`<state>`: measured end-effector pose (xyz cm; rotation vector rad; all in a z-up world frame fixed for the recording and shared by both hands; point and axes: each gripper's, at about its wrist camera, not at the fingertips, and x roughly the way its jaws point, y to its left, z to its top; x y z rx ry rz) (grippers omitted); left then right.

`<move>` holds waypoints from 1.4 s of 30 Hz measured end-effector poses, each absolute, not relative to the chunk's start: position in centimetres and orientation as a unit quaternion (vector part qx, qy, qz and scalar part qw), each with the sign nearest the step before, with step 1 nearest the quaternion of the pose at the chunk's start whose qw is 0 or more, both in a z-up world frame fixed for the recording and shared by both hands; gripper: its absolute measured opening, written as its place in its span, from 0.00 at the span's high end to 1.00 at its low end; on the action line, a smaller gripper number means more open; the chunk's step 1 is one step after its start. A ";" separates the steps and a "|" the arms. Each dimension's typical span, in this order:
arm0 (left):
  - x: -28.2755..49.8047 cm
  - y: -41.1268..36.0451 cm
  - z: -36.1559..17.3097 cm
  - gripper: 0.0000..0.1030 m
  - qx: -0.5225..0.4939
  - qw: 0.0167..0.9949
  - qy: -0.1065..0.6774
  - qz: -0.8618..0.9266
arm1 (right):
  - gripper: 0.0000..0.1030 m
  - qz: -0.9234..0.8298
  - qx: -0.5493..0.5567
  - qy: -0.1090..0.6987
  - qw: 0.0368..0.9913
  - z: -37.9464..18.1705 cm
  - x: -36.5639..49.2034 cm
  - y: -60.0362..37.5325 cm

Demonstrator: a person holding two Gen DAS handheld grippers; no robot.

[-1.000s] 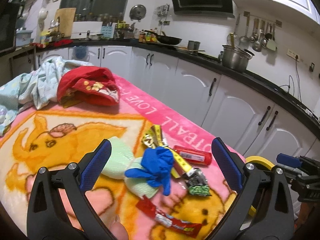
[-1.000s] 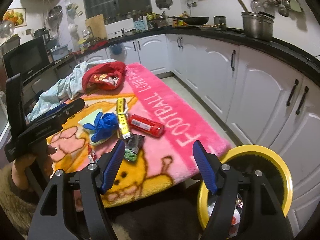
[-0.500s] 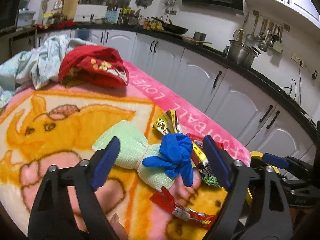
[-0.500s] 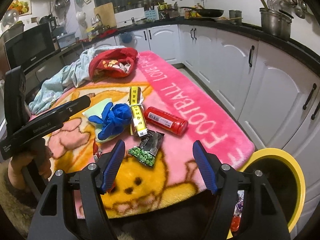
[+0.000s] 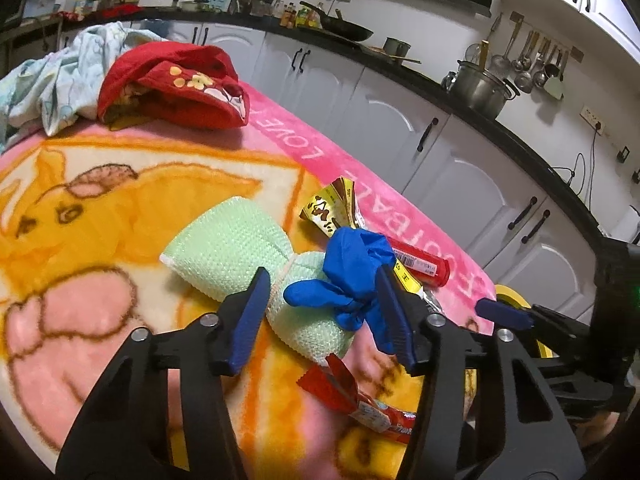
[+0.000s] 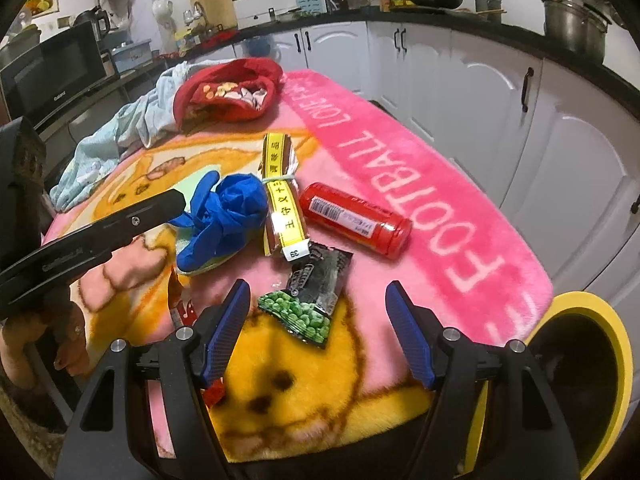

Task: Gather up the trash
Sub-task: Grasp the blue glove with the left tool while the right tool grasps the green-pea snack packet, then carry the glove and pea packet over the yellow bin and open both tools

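Trash lies on a pink and orange blanket (image 5: 100,208). A crumpled blue glove (image 5: 352,276) rests on a pale green mesh cloth (image 5: 228,248); the glove also shows in the right wrist view (image 6: 224,212). My left gripper (image 5: 320,316) is open, its jaws on either side of the glove, close to it. My right gripper (image 6: 316,332) is open, just in front of a green-pea snack packet (image 6: 312,300). A red cylinder (image 6: 354,218), a yellow strip packet (image 6: 282,196) and a red wrapper (image 5: 360,400) lie nearby.
A yellow-rimmed bin (image 6: 580,380) stands below the blanket's right edge. A red cloth (image 5: 172,84) and a pale blue cloth (image 5: 60,76) lie at the far end. White kitchen cabinets (image 6: 480,92) run along the right.
My left gripper has moved forward and down onto the blue glove and its jaws have narrowed. My right gripper has moved in over the blanket towards the pea packet.
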<state>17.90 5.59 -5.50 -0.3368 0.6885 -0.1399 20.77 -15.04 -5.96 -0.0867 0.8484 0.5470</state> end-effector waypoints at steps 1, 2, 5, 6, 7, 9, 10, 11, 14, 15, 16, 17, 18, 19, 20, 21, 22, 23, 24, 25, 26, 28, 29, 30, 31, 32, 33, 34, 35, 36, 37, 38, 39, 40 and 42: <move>18.0 5.6 -5.6 0.61 -0.165 0.924 0.337 -0.069 | 0.34 0.262 -0.041 0.409 0.873 -6.2 20.9 -14.8; 18.0 5.7 -5.7 0.62 -0.166 0.924 0.338 -0.069 | 0.35 0.262 -0.041 0.412 0.872 -6.5 21.2 -14.6; 18.1 5.7 -5.8 0.66 -0.168 0.922 0.341 -0.071 | 0.35 0.258 -0.036 0.421 0.869 -7.1 21.7 -14.2; 18.2 5.7 -5.9 0.69 -0.167 0.922 0.342 -0.071 | 0.36 0.255 -0.033 0.426 0.867 -7.4 22.0 -14.1; 18.2 5.6 -5.9 0.71 -0.167 0.922 0.343 -0.072 | 0.37 0.254 -0.031 0.430 0.866 -7.6 22.2 -14.1; 18.2 5.5 -6.0 0.72 -0.166 0.921 0.345 -0.073 | 0.42 0.254 -0.024 0.440 0.861 -8.0 22.6 -14.0; 18.2 5.5 -6.1 0.73 -0.166 0.921 0.346 -0.073 | 0.44 0.254 -0.021 0.445 0.859 -8.2 22.7 -14.1; 18.3 5.4 -6.1 0.75 -0.166 0.921 0.346 -0.074 | 0.47 0.254 -0.019 0.448 0.857 -8.4 22.8 -14.1; 18.3 5.4 -6.2 0.83 -0.164 0.920 0.347 -0.075 | 0.56 0.254 -0.015 0.453 0.854 -8.8 22.8 -14.5; 18.3 5.3 -6.3 0.85 -0.164 0.920 0.347 -0.077 | 0.57 0.255 -0.015 0.453 0.854 -8.8 22.8 -14.6; 18.3 5.2 -6.3 0.87 -0.162 0.920 0.348 -0.078 | 0.59 0.255 -0.015 0.453 0.854 -8.8 22.9 -14.6; 18.2 5.1 -6.3 0.88 -0.161 0.920 0.349 -0.079 | 0.63 0.253 -0.015 0.454 0.854 -8.8 22.9 -14.5; 18.3 5.0 -6.2 0.93 -0.159 0.920 0.349 -0.081 | 0.65 0.253 -0.017 0.454 0.854 -8.9 22.8 -14.7; 18.2 4.9 -6.2 0.95 -0.157 0.920 0.349 -0.084 | 0.67 0.253 -0.017 0.455 0.854 -8.9 22.7 -14.8; 18.1 4.7 -6.1 0.95 -0.155 0.921 0.348 -0.085 | 0.71 0.253 -0.018 0.455 0.854 -8.8 22.7 -15.0; 18.0 4.6 -6.0 0.96 -0.151 0.921 0.347 -0.088 | 0.76 0.252 -0.020 0.455 0.854 -8.8 22.5 -15.1; 18.0 4.4 -5.9 0.97 -0.149 0.922 0.347 -0.090 | 0.77 0.252 -0.021 0.455 0.854 -8.8 22.4 -15.3; 17.9 4.3 -5.8 0.97 -0.148 0.922 0.346 -0.092 | 0.79 0.252 -0.022 0.455 0.854 -8.6 22.3 -15.4; 17.8 4.2 -5.7 0.98 -0.148 0.923 0.344 -0.095 | 0.79 0.251 -0.022 0.455 0.854 -8.6 22.1 -15.6; 17.7 4.1 -5.5 0.98 -0.147 0.923 0.342 -0.097 | 0.79 0.250 -0.022 0.454 0.855 -8.4 22.0 -15.8; 17.5 4.0 -5.3 0.98 -0.146 0.924 0.340 -0.099 | 0.80 0.250 -0.023 0.453 0.855 -8.3 21.9 -15.9; 17.4 3.9 -5.0 0.99 -0.142 0.925 0.337 -0.102 | 0.80 0.248 -0.025 0.449 0.858 -8.0 21.4 -16.2; 17.2 3.8 -4.8 0.99 -0.141 0.926 0.335 -0.103 | 0.80 0.247 -0.026 0.447 0.860 -7.8 21.3 -16.3; 17.1 3.7 -4.7 0.99 -0.140 0.927 0.333 -0.104 | 0.80 0.247 -0.025 0.445 0.860 -7.6 21.2 -16.4; 17.0 3.6 -4.4 0.99 -0.140 0.927 0.331 -0.105 | 0.80 0.247 -0.023 0.443 0.861 -7.4 21.1 -16.6; 16.8 3.6 -4.2 0.99 -0.139 0.928 0.329 -0.105 | 0.80 0.246 -0.023 0.441 0.863 -7.1 20.9 -16.8; 16.6 3.5 -3.9 0.99 -0.137 0.929 0.326 -0.107 | 0.80 0.246 -0.023 0.438 0.864 -6.9 20.8 -17.0; 16.5 3.4 -3.7 0.99 -0.135 0.930 0.323 -0.107 | 0.80 0.246 -0.022 0.436 0.865 -6.7 20.8 -17.1; 16.4 3.3 -3.6 0.99 -0.134 0.931 0.321 -0.108 | 0.80 0.246 -0.022 0.433 0.867 -6.4 20.6 -17.3; 16.4 3.2 -3.3 0.99 -0.133 0.932 0.319 -0.109 | 0.80 0.247 -0.021 0.431 0.868 -6.2 20.5 -17.4; 16.3 3.0 -3.0 0.99 -0.131 0.933 0.316 -0.111 | 0.80 0.247 -0.019 0.429 0.869 -6.0 20.4 -17.6; 16.2 2.9 -2.9 0.99 -0.130 0.934 0.314 -0.112 | 0.81 0.248 -0.019 0.426 0.870 -5.8 20.3 -17.7; 16.1 2.7 -2.7 0.99 -0.127 0.935 0.312 -0.113 | 0.81 0.248 -0.019 0.423 0.871 -5.5 20.1 -17.9; 16.0 2.4 -2.4 0.99 -0.125 0.935 0.310 -0.115 | 0.81 0.248 -0.019 0.420 0.873 -5.3 20.0 -18.0; 15.9 1.9 -1.9 0.99 -0.120 0.937 0.306 -0.120 | 0.81 0.248 -0.020 0.413 0.876 -4.7 19.7 -18.4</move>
